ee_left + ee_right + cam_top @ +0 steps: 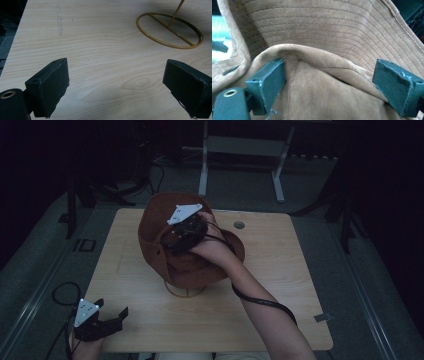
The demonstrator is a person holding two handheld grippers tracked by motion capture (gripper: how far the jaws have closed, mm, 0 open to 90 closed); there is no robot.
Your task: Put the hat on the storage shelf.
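Observation:
A brown suede bucket hat (192, 270) sits on a gold wire stand (185, 292) in the middle of the wooden table (280, 285). Over the hat is my right gripper (172, 242), held by a hand reaching in from the bottom. In the right gripper view its jaws (329, 82) stand open, one on either side of a fold of the hat's crown (312, 30), and the pads do not press it. My left gripper (111, 308) rests at the table's front left corner. It is open (116, 82) with only bare wood between the jaws; the stand's ring base (172, 29) lies ahead of it.
A round cable hole (239, 225) sits near the table's far edge and a strip of tape (322, 317) at its front right corner. Behind the table stands a white metal frame (240, 150). A cable loop (62, 292) lies on the floor at the left.

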